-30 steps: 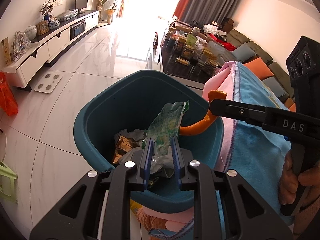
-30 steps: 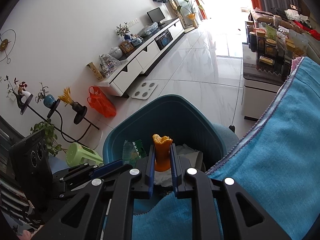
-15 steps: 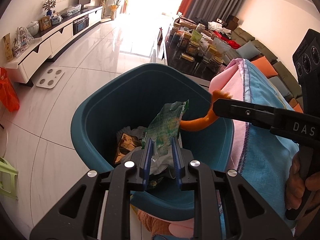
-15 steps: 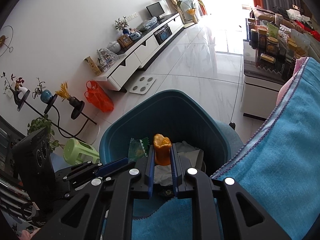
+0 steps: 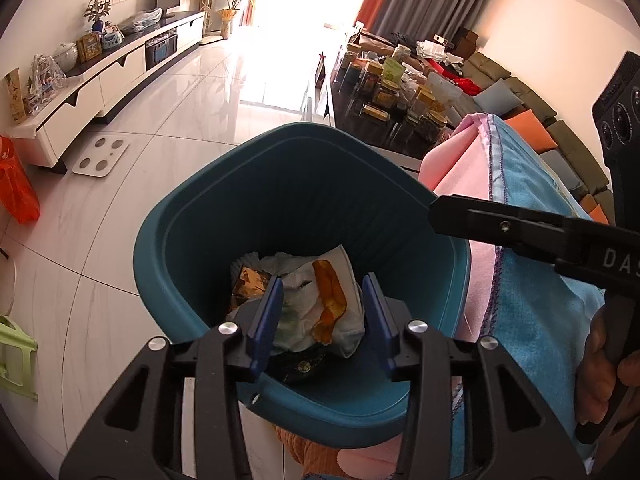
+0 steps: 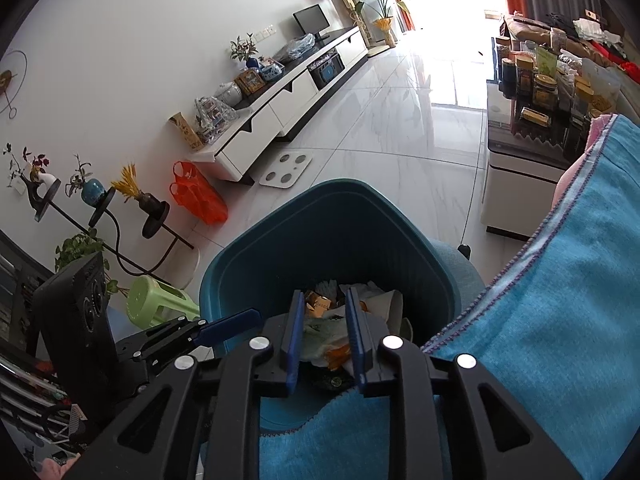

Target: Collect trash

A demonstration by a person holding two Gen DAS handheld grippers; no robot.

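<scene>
Both grippers hang over the mouth of the teal trash bin (image 5: 168, 256), which fits a drop straight down rather than a toss. The left gripper (image 5: 322, 288) has its two blue-padded fingers spread wide with nothing between them; the right gripper (image 6: 322, 306) also stands parted and empty, only less widely.

The trash lies below in the bin — a crumpled white wrapper (image 5: 304, 300) with an orange peel (image 5: 330, 292) draped on it, and one brown printed packet (image 5: 250, 282) beside; more may sit underneath, hard to tell in the shadow. One bin, two grippers, three pieces countable.

The bin stands just beside a blue cloth (image 6: 580, 280) edged in pink — close to where the litter was likely gathered. Farther off, one white bathroom scale (image 6: 286, 170) lies on the tiled floor.
</scene>
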